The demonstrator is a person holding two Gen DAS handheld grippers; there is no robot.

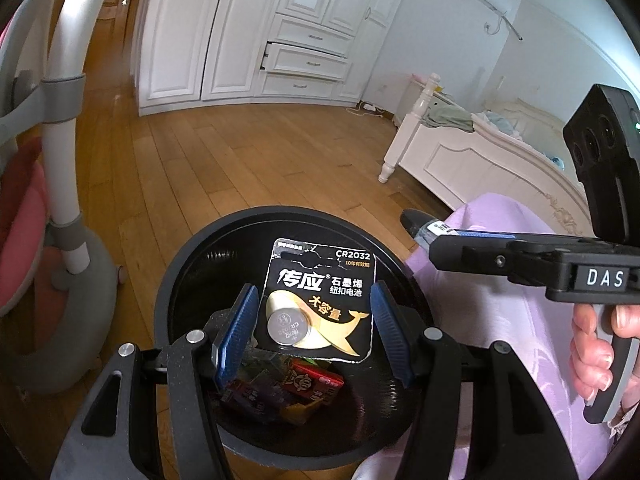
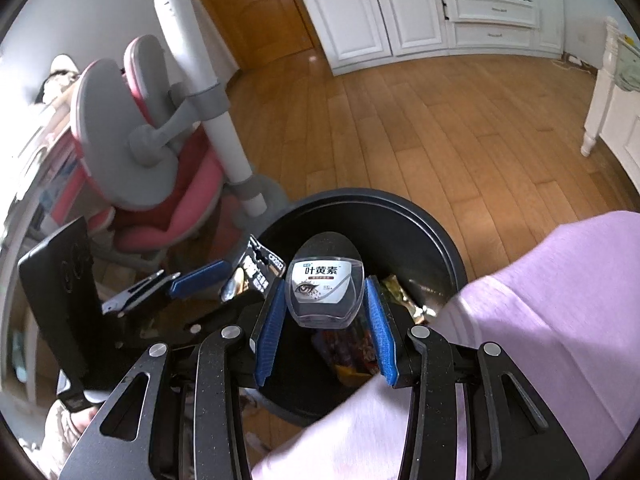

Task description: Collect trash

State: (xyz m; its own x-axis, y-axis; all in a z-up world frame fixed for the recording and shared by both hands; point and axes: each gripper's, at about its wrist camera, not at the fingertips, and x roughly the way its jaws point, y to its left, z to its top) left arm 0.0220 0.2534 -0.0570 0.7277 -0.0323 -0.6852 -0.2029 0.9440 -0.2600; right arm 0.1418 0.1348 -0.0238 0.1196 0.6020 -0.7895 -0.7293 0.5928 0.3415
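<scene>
My left gripper (image 1: 314, 320) is shut on a black button-battery card (image 1: 320, 300) with a gold whale and one coin cell, held over the open black trash bin (image 1: 188, 264). Coloured wrappers (image 1: 288, 392) lie at the bin's bottom. My right gripper (image 2: 326, 308) is shut on a clear oval eye-drop package (image 2: 325, 284) with a white label, also above the bin (image 2: 436, 232). In the right wrist view the left gripper (image 2: 224, 276) with its card (image 2: 252, 276) shows at the left. In the left wrist view the right gripper's fingers (image 1: 472, 240) reach in from the right, a hand (image 1: 592, 344) on its handle.
A pink and grey chair (image 2: 160, 152) on a white post stands left of the bin. Purple clothing (image 2: 540, 300) covers the right foreground. Wooden floor (image 1: 240, 160) runs to white cabinets (image 1: 248, 32), one drawer ajar. A white bed frame (image 1: 460, 152) stands at the right.
</scene>
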